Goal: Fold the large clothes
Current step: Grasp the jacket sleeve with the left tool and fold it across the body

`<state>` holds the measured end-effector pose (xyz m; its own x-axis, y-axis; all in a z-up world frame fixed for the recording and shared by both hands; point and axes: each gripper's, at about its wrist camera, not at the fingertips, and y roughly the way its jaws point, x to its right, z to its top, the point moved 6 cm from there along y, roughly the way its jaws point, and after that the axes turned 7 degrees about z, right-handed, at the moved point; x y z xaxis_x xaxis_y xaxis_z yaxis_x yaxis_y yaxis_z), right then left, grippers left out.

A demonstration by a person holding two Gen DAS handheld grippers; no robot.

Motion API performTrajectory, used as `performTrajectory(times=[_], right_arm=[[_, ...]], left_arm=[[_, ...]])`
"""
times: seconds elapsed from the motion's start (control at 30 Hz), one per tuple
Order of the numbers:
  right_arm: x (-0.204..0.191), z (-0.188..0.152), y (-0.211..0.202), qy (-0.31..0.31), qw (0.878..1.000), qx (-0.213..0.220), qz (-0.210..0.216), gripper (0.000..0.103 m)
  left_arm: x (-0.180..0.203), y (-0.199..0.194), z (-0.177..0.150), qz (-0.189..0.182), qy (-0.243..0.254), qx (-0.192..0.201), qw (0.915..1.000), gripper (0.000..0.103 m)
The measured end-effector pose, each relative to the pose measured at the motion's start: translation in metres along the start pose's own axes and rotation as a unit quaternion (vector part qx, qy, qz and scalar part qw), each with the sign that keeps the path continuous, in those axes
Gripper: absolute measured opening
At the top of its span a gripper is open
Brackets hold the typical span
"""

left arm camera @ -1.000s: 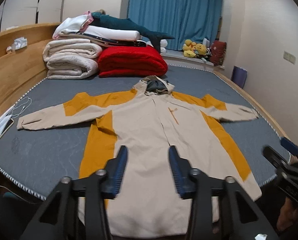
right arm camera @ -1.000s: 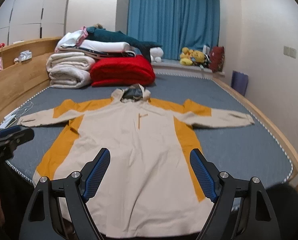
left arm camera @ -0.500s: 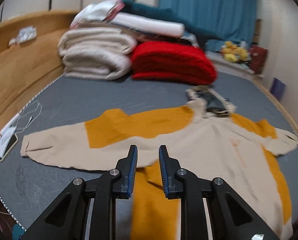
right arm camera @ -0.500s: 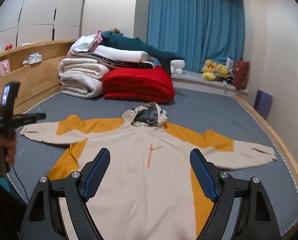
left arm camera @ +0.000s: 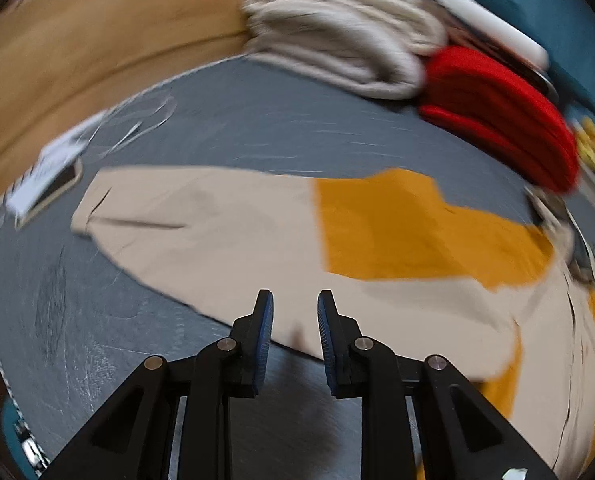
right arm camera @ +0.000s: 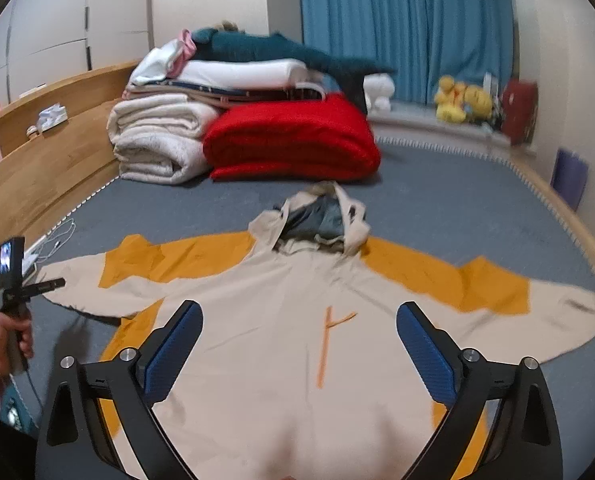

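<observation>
Your jacket [right arm camera: 281, 344] lies flat on the grey bed [right arm camera: 437, 208], front up, hood [right arm camera: 317, 220] toward the stacked bedding and both sleeves spread out to the sides. It is beige with orange panels over the shoulders and down the flanks.

Your left tongs [left arm camera: 295, 320] hang low over the left sleeve [left arm camera: 201, 224], near its lower edge, with only a narrow gap between the blue pads [left arm camera: 266, 322] and nothing caught in it. The left wrist view is smeared, so whether the tips touch the cloth is hard to say. Beyond the cuff, a phone [left arm camera: 51, 188] and a white cable [left arm camera: 137, 128] sit at the bed's edge by the wooden frame [left arm camera: 97, 48].

Your right tongs [right arm camera: 299, 344] are spread wide over the jacket's chest, one finger on each side of the orange zip [right arm camera: 325, 348], gripping nothing. In the right wrist view your left hand [right arm camera: 1, 344] shows at the left edge, wrapped around the other tool's handle.

At the head of the bed, a folded red blanket [right arm camera: 293, 140] sits just beside rolled cream quilts [right arm camera: 157, 140], with more bedding piled on top.
</observation>
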<state>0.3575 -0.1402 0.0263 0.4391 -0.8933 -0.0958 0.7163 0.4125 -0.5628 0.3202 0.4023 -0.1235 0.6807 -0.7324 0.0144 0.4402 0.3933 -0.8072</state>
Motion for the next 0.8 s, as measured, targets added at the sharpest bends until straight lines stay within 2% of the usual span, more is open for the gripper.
performTrajectory(times=[0.1,0.2,0.27,0.4,0.47,0.53,0.63,0.73,0.8], right_arm=[[-0.011,0.003,0.013,-0.043,0.999,-0.006,0.005,0.099],[-0.014,-0.003,0.027,-0.081,0.996,-0.011,-0.024,0.099],[-0.008,-0.010,0.038,-0.076,0.996,-0.027,-0.044,0.099],[0.002,-0.019,0.053,-0.066,0.995,-0.042,-0.055,0.098],[0.003,-0.022,0.055,-0.066,0.995,-0.045,-0.054,0.095],[0.006,-0.022,0.056,-0.063,0.995,-0.043,-0.058,0.086],[0.010,-0.019,0.059,-0.051,0.996,-0.038,-0.057,0.080],[0.014,-0.016,0.064,-0.036,0.997,-0.037,-0.058,0.067],[0.015,-0.016,0.066,-0.035,0.997,-0.035,-0.061,0.065]], left_arm=[[-0.031,0.019,0.009,0.027,-0.027,-0.006,0.9993,0.029],[-0.069,0.039,0.016,0.052,-0.066,-0.019,0.9962,0.033],[-0.090,0.049,0.019,0.064,-0.091,-0.025,0.9935,0.035],[-0.122,0.073,0.021,0.084,-0.111,-0.032,0.9897,0.036],[-0.132,0.084,0.019,0.086,-0.122,-0.041,0.9880,0.036],[-0.143,0.091,0.018,0.085,-0.135,-0.046,0.9861,0.036],[-0.157,0.098,0.020,0.085,-0.157,-0.049,0.9828,0.037],[-0.171,0.107,0.021,0.076,-0.184,-0.056,0.9783,0.037],[-0.179,0.114,0.021,0.067,-0.207,-0.060,0.9742,0.037]])
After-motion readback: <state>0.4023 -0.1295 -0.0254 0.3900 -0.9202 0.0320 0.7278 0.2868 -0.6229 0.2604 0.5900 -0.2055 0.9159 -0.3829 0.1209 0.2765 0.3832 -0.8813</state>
